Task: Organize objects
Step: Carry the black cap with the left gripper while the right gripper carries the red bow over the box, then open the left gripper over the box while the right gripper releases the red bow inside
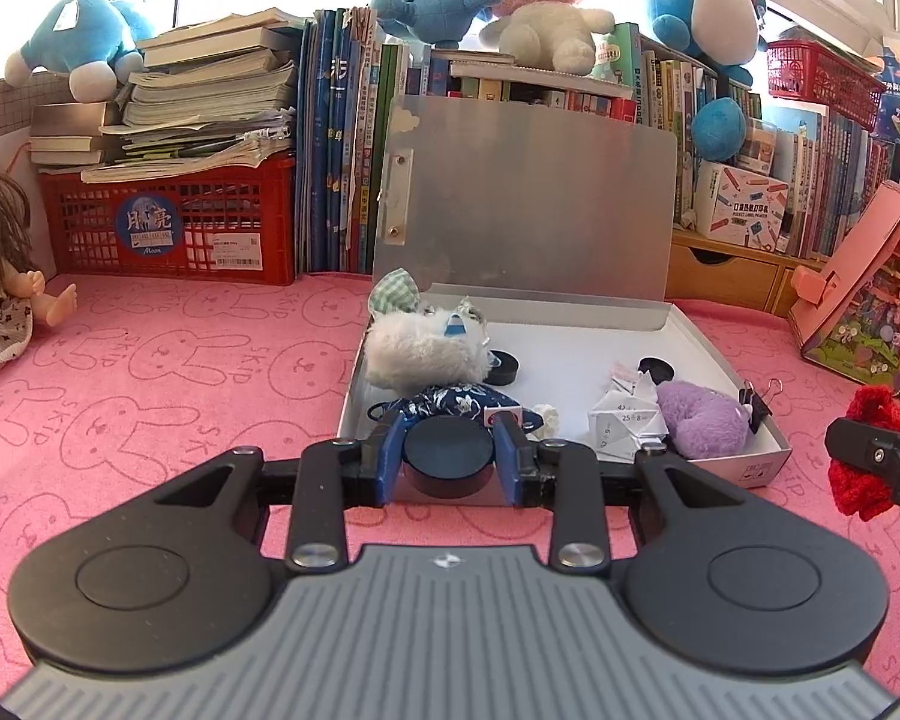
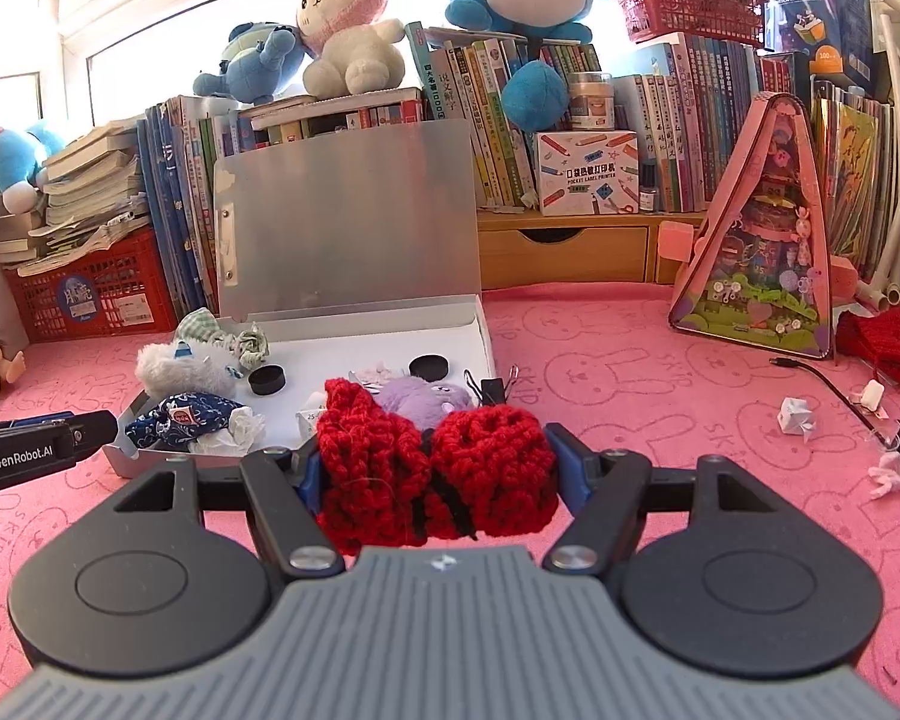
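My left gripper (image 1: 449,455) is shut on a black round puck (image 1: 447,461), held just in front of the near edge of the open white box (image 1: 744,465). My right gripper (image 2: 439,468) is shut on a red knitted piece (image 2: 435,471) with a black cord, held before the same box (image 2: 481,324). Inside the box lie a white fluffy toy (image 1: 423,348), a blue floral pouch (image 1: 456,402), two black pucks (image 1: 504,367), folded paper (image 1: 624,417), a purple plush (image 1: 705,417) and binder clips (image 1: 756,399). The right gripper with its red piece (image 1: 864,468) shows at the left view's right edge.
The box's grey lid (image 1: 528,198) stands upright against rows of books. A red crate (image 1: 168,228) and a doll (image 1: 0,294) are at the left. A pink triangular toy house (image 2: 762,240), a cable (image 2: 822,378), paper scraps (image 2: 795,417) and red knitting (image 2: 888,342) lie at the right on the pink mat (image 1: 150,390).
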`<state>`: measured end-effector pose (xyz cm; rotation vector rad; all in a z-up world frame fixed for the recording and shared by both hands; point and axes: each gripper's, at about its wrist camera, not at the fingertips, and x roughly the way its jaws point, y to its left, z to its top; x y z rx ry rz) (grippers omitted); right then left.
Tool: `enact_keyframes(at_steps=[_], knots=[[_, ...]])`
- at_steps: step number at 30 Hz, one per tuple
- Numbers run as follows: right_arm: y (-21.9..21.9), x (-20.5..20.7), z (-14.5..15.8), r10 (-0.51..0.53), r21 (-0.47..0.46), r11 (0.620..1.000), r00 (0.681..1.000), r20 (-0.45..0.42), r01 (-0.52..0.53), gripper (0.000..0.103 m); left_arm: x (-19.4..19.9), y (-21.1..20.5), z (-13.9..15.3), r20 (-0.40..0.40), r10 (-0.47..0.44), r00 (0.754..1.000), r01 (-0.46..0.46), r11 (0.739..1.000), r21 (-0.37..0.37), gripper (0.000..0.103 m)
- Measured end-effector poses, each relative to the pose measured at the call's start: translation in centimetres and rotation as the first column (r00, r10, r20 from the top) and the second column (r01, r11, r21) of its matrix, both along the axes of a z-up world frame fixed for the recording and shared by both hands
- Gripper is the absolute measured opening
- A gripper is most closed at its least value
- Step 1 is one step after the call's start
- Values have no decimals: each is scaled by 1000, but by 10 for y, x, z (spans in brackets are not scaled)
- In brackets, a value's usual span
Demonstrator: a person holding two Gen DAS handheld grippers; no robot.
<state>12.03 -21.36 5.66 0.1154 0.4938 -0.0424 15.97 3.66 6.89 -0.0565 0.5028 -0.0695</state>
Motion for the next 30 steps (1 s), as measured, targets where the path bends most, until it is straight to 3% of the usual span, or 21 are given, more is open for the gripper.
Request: enact_keyframes(at_steps=[14,19,30], knots=[[-13,59,13,47,72,996,998,-47,-43,72,63,-16,17,30,-11,999,11,1000,-1,37],[-19,83,4,63,131,990,994,-91,-51,72,85,-24,9,8,-7,1000,7,1000,22,37],[-6,117,-3,98,113,990,988,-122,-84,72,118,-34,-10,-25,-19,999,20,999,28,37]])
